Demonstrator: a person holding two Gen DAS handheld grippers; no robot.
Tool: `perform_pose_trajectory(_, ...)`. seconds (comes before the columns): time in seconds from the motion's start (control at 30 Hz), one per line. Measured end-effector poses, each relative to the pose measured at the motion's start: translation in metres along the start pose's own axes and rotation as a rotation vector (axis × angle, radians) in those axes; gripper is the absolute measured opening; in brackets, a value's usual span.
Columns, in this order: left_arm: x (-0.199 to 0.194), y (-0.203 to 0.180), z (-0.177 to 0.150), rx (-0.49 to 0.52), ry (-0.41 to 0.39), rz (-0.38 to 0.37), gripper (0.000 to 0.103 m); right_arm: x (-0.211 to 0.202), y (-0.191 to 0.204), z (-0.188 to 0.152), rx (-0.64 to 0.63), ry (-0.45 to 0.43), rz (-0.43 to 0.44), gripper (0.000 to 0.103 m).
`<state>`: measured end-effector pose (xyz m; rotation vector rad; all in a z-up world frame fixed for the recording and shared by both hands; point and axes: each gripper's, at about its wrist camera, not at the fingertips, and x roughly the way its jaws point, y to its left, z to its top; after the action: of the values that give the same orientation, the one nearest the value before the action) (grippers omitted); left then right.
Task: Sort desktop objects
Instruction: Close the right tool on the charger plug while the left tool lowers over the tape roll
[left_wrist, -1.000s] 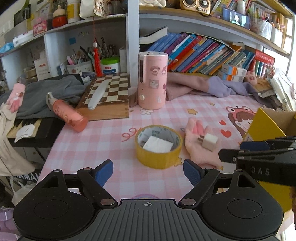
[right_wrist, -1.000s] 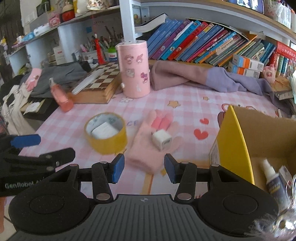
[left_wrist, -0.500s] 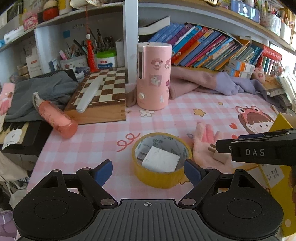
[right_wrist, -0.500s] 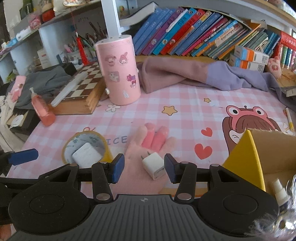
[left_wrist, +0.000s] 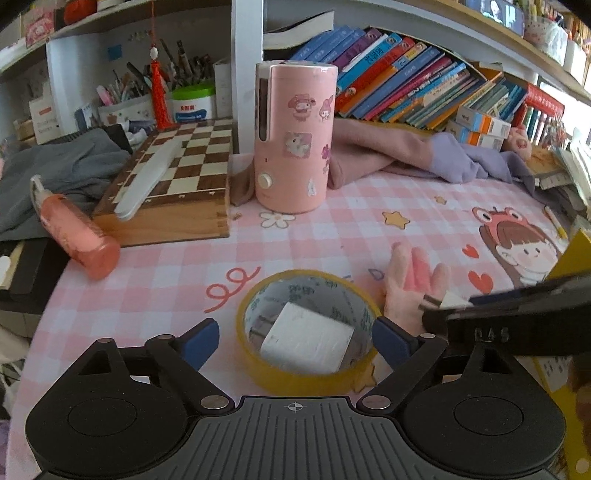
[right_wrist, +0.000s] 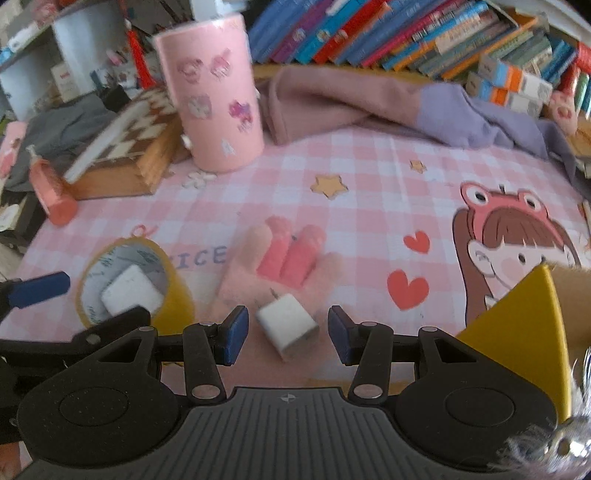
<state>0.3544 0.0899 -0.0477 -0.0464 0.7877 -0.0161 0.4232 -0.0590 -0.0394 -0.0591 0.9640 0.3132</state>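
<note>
We note left gripper (left_wrist: 295, 338) jaws opening, spread either side of yellow tape roll (left_wrist: 308, 345) lying flat on pink checked tablecloth (left_wrist: 332, 229); pads clear of roll, white block (left_wrist: 306, 339) lying inside its core. We find right gripper (right_wrist: 284, 334) part open, nothing gripped; white charger plug (right_wrist: 287, 325) lies between its pads, resting on pink glove (right_wrist: 273, 266). Yellow box (right_wrist: 524, 332) stands right of it.

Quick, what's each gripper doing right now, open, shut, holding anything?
Left gripper: jaws opening, straddling the yellow tape roll, not gripping it.
Right gripper: open, white charger plug between the pads, not pinched.
</note>
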Motion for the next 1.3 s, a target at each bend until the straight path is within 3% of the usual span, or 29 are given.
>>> perform_pose_trajectory(0.2, 0.010, 0.003, 0.006, -0.038, 0.004, -0.015, 0.094, 0.009, -0.005, 0.001, 0.019, 0.026, 0.004, 0.045)
perform_pose_trajectory(0.43, 0.009, 0.001, 0.005, 0.004, 0.029, -0.047, 0.096, 0.010, -0.007, 0.002, 0.007, 0.031, 0.017, 0.044)
perform_pose_trajectory(0.7, 0.016, -0.001, 0.003, 0.036, -0.030, -0.036, 0.103, 0.012, -0.010, 0.004, -0.006, 0.041, 0.033, 0.040)
perform_pose_trajectory(0.8, 0.020, -0.001, 0.005, 0.041, 0.020, -0.037, 0.103, 0.011, -0.011, 0.004, -0.005, 0.043, 0.035, 0.040)
perform_pose_trajectory(0.93, 0.011, -0.004, 0.002, 0.077, -0.022, -0.055, 0.103, 0.011, -0.012, 0.005, 0.004, 0.046, 0.043, 0.040)
perform_pose_trajectory(1.2, 0.032, 0.002, 0.001, 0.052, 0.029, -0.050, 0.102, 0.012, -0.012, 0.004, -0.006, 0.046, 0.048, 0.040)
perform_pose_trajectory(1.3, 0.033, -0.001, 0.000, 0.063, 0.030, -0.069, 0.093, 0.013, -0.012, 0.004, -0.006, 0.046, 0.049, 0.039)
